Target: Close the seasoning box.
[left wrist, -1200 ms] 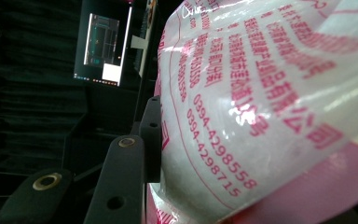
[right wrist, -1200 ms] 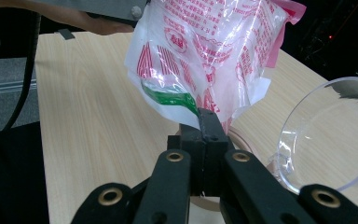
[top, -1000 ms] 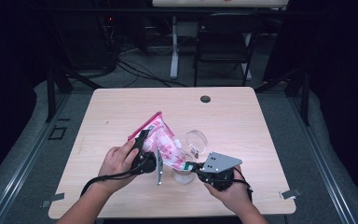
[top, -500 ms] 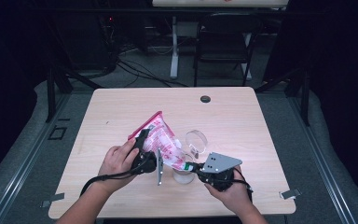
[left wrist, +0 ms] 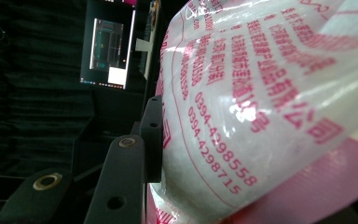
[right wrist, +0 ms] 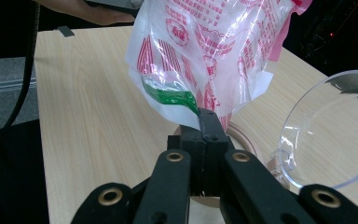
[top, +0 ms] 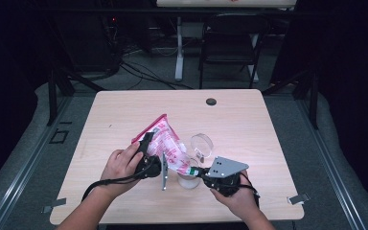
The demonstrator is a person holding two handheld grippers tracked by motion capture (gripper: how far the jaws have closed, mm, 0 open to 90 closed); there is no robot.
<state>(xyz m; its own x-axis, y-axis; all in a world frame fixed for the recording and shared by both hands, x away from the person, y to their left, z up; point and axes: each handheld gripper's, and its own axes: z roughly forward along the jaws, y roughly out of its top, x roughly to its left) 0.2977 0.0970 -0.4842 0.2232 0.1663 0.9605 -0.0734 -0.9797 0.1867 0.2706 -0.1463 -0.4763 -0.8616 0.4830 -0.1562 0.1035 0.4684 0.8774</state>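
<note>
A pink-and-white printed plastic bag hangs tilted over a small round container near the table's front edge. My left gripper is shut on the bag's body; in the left gripper view one black finger presses into the bag, and the other finger is hidden behind it. My right gripper is shut on the bag's lower corner by a green strip, just above the container's rim. In the high view the right gripper sits beside the container.
A clear round lid lies on the wooden table just behind the container, seen large in the right gripper view as the lid. A black grommet is near the far edge. A chair stands beyond the table.
</note>
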